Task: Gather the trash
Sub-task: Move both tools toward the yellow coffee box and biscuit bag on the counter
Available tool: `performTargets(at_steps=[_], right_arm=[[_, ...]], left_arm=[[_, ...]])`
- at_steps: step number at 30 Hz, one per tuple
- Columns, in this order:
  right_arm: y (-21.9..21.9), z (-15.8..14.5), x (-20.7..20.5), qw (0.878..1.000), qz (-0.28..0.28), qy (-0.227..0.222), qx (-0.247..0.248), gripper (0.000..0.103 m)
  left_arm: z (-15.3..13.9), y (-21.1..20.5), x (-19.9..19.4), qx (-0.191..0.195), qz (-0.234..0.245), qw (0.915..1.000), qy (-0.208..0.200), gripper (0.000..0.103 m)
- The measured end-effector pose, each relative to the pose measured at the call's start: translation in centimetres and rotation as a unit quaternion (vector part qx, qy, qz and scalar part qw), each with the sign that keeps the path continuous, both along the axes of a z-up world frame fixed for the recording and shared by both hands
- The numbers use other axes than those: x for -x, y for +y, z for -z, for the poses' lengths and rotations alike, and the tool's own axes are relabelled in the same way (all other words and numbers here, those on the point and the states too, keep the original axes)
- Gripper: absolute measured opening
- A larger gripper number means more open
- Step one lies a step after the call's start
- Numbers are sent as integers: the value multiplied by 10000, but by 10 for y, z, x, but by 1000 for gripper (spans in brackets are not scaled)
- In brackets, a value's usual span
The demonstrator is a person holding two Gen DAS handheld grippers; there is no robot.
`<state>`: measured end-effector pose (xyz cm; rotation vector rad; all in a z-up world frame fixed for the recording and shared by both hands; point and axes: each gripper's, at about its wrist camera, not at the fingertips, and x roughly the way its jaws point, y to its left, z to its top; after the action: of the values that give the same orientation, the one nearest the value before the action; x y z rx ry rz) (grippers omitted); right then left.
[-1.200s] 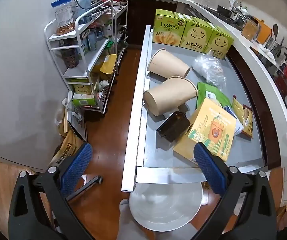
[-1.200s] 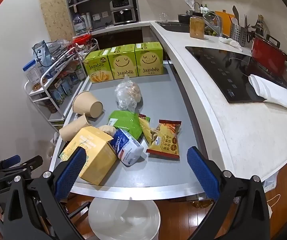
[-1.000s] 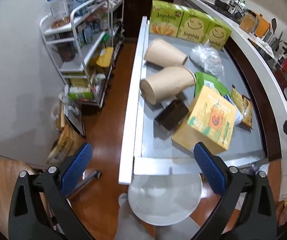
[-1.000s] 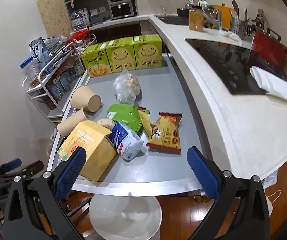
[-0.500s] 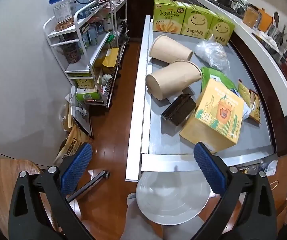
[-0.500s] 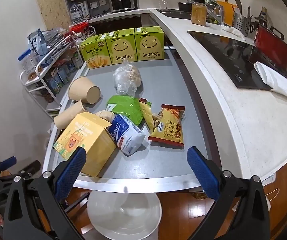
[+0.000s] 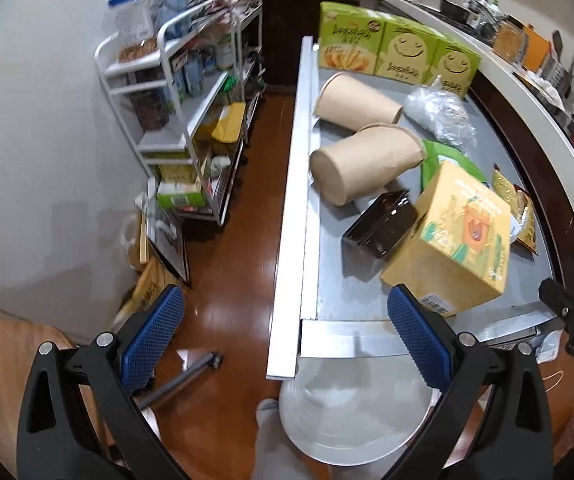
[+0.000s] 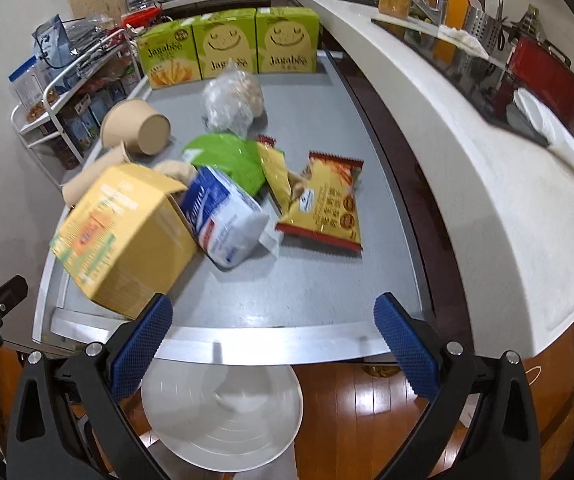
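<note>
Trash lies on a grey table (image 8: 311, 280): two tipped paper cups (image 7: 363, 168) (image 7: 355, 100), a black plastic tray (image 7: 383, 224), a yellow carton (image 8: 127, 232) (image 7: 455, 240), a blue-white pack (image 8: 223, 216), a green bag (image 8: 227, 160), a yellow-red snack wrapper (image 8: 323, 204) and a clear bag (image 8: 233, 98). A white round bin (image 8: 223, 412) (image 7: 351, 404) stands on the floor below the table's near end. My left gripper (image 7: 283, 340) is open over the floor and table corner. My right gripper (image 8: 271, 344) is open above the table's front edge. Both hold nothing.
Three green Jagabee boxes (image 8: 231, 46) stand at the table's far end. A white wire shelf rack (image 7: 183, 120) full of goods lines the left wall. A white counter (image 8: 487, 184) with a black cooktop runs along the right. Brown wooden floor (image 7: 227, 272) lies between rack and table.
Both grippers have moved closer to the table, so the trash looks larger. Jaws stay open. Nothing on the table has shifted.
</note>
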<state>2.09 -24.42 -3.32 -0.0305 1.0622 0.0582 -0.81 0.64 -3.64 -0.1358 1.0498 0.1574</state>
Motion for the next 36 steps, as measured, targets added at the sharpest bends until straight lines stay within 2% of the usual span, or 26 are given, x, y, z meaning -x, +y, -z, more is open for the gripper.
performTargets(at_steps=[7, 15, 25, 36], right_arm=[[-5, 4, 1, 9997, -13, 148, -209, 99], [-6, -9, -3, 9995, -40, 24, -311, 99], [-10, -25, -14, 9992, -87, -194, -336, 98], [-9, -32, -26, 9993, -87, -272, -241, 98]], left_arm=[[8, 1, 3, 269, -28, 9994, 220, 102], [-10, -16, 9, 78, 369, 9992, -161, 102], [-25, -32, 10, 166, 812, 9955, -464, 102], [-31, -44, 7, 104, 1001, 9937, -486, 102]])
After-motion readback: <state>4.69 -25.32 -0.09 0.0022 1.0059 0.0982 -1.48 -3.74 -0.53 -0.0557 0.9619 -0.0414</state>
